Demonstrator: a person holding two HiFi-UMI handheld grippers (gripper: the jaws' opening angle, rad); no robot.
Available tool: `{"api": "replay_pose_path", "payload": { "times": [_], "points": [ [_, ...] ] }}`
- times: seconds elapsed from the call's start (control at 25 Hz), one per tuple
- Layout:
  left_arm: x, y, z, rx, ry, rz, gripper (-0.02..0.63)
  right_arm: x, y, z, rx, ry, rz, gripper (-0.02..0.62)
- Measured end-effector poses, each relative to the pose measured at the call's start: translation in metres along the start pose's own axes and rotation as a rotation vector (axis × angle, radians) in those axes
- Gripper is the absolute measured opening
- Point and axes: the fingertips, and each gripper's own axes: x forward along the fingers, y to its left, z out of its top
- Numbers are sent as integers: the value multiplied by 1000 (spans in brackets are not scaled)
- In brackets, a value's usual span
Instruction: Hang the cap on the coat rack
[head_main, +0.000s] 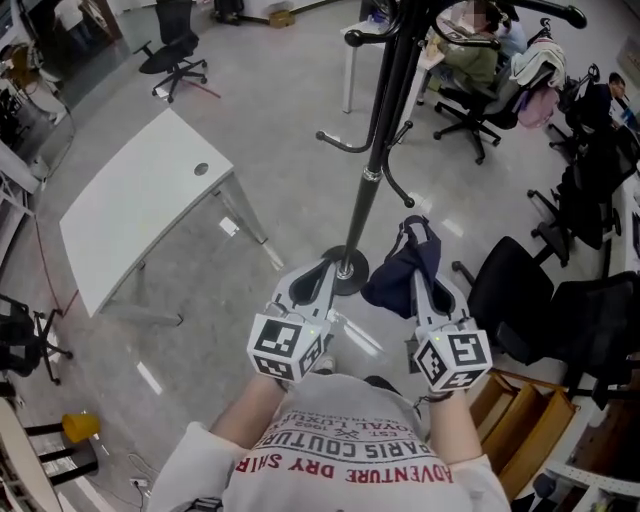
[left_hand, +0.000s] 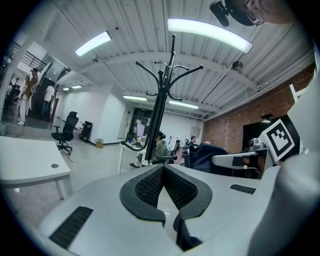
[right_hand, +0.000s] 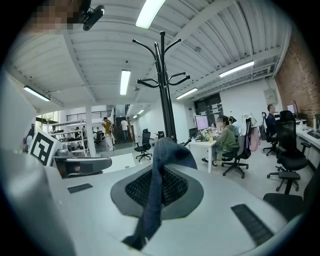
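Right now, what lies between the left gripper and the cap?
In the head view, the rack's round base shows between the left gripper and the cap, on the floor below them. The right gripper pinches the cap.

- The right gripper (right_hand: 159, 174) has its jaws closed on the dark blue cap (right_hand: 171, 152).
- The cap's fabric rises directly in front of the coat rack (right_hand: 165, 85) (black, with curved hooks).

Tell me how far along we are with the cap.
Done: the cap is gripped in the jaws of the right gripper. In hand: it hangs low beside the coat rack pole, not hooked. Left: raise it onto a bare hook and release. The left gripper is shut, empty.
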Motion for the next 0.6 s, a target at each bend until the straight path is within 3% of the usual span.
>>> {"api": "replay_pose_path", "payload": {
  "times": [0.32, 0.6],
  "points": [
    [29, 19, -7, -17, 30, 21, 6, 41, -19, 0, 0, 30, 25, 18],
    [61, 10, -6, -17, 52, 31, 6, 64, -48, -1, 6, 67, 70, 18]
  ]
}}
